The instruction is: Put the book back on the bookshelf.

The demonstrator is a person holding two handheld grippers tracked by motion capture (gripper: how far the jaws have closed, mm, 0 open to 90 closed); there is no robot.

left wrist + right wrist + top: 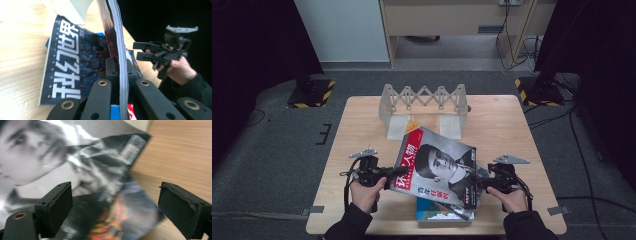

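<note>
Left tongs [119,72]: jaws closed on the spine edge of the top magazine [438,166]. In the left gripper view the pages stand edge-on between the pads, so the grip is real but narrow. The magazine is lifted and tilted, its far corner pointing toward the rack [424,102] beyond both tongs.

Right tongs [115,207]: jaws wide apart, holding nothing. In the right gripper view the magazine's loose edge lies between and just ahead of the pads, not yet touched. From the high view these tongs [492,181] sit just beside the cover's right edge.

Under the lifted magazine, a dark-covered second magazine [65,67] lies flat on the table [362,125], just left of my left jaws in the left gripper view. A blue book [442,214] lies at the bottom of the pile, nearest me, between the two tongs.

Risks as I judge them:
- One-sided hold. The glossy cover is slick and the pages sag; the magazine could slide out of the left pads or fan open.
- If I close the right jaws too shallow, I may catch only the cover sheet and crease or tear it.
- If I close too low, I may pinch the second magazine along with it and drag the pile.
- Swinging toward the rack with the corner leading could knock it.
</note>
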